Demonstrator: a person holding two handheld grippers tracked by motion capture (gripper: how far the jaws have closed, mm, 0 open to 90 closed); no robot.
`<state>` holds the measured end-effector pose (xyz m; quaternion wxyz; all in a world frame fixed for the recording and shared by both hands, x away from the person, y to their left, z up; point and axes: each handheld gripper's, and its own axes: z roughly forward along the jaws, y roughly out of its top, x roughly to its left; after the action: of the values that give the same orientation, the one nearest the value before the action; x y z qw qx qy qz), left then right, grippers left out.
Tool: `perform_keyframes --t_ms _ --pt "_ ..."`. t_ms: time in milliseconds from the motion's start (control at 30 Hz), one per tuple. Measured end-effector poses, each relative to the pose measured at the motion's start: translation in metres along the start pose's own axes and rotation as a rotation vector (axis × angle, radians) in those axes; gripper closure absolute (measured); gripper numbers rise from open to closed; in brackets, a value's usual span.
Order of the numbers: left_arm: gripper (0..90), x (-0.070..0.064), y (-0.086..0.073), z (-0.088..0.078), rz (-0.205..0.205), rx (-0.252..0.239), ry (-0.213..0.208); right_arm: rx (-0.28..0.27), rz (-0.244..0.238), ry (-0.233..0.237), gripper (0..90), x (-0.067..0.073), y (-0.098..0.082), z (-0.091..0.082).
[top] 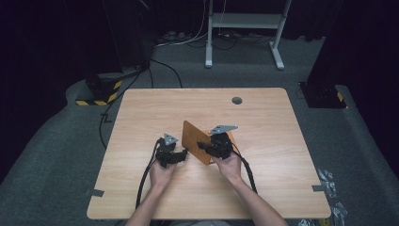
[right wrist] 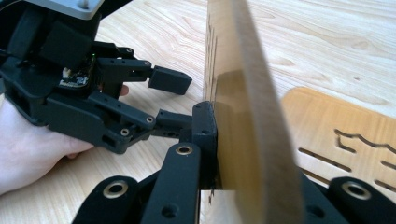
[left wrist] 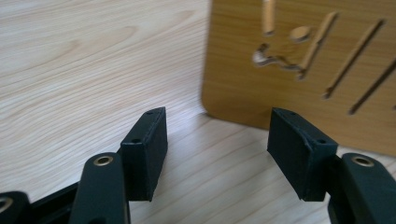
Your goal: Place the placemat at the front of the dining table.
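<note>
High view: bare table (top: 263,179) lies all around both grippers. The right gripper (top: 207,147) clamps an upright wooden board (top: 194,138) on edge; the left gripper (top: 184,154), just beside the board's corner, gapes half open, empty.

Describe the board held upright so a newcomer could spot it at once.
On the pale wooden table, look between the two hands. The thin brown board stands on edge, clamped by the right claw. Unlike the similar board lying flat beside it, it is upright, with slots cut through.

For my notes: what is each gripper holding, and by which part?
Right gripper clamps the upright wooden panel at its edge. Left gripper is open, holding nothing.
</note>
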<state>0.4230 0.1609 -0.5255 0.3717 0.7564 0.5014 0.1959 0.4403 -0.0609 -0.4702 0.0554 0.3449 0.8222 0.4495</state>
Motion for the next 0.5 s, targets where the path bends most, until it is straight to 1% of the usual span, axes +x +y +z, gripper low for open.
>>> perform_keyframes --t_ms 33,67,100,133,233,267,300,333,367,400,433,500 --pt "37.7 0.003 -0.001 -0.002 -0.006 0.001 0.005 0.000 0.000 0.000 85.9 0.000 0.000 0.000" --pt "37.7 0.009 -0.003 -0.005 -0.008 0.004 0.019 -0.001 -0.001 0.007 86.0 0.001 0.002 0.000" --pt "37.6 0.009 -0.003 -0.005 -0.008 0.004 0.019 -0.001 -0.001 0.007 86.0 0.001 0.002 0.000" --pt "37.6 0.013 -0.004 -0.007 -0.016 0.003 0.029 -0.005 -0.004 0.011 86.0 0.002 0.005 -0.001" --pt "37.2 0.017 -0.005 -0.009 -0.017 0.005 0.039 -0.009 -0.017 0.005 86.0 0.002 0.007 -0.002" --pt "36.9 0.019 -0.006 -0.010 -0.026 0.008 0.053 -0.009 -0.036 0.003 86.1 0.004 0.011 -0.004" --pt "36.8 0.019 -0.006 -0.010 -0.026 0.008 0.053 -0.009 -0.036 0.003 86.1 0.004 0.011 -0.004" --pt "36.8 0.020 -0.006 -0.010 -0.016 0.008 0.054 -0.007 -0.044 0.003 86.0 0.004 0.013 -0.006" --pt "36.7 0.020 -0.006 -0.010 -0.023 0.005 0.059 -0.006 -0.051 0.001 86.1 0.005 0.015 -0.007" --pt "36.4 0.021 -0.006 -0.010 -0.004 0.007 0.065 -0.009 -0.052 0.005 86.1 0.004 0.019 -0.010" --pt "36.2 0.021 -0.006 -0.010 -0.004 0.007 0.065 -0.009 -0.052 0.005 86.1 0.004 0.019 -0.010" --pt "35.7 0.019 -0.007 -0.009 0.008 0.005 0.079 -0.020 -0.057 0.002 86.1 0.001 0.022 -0.015"
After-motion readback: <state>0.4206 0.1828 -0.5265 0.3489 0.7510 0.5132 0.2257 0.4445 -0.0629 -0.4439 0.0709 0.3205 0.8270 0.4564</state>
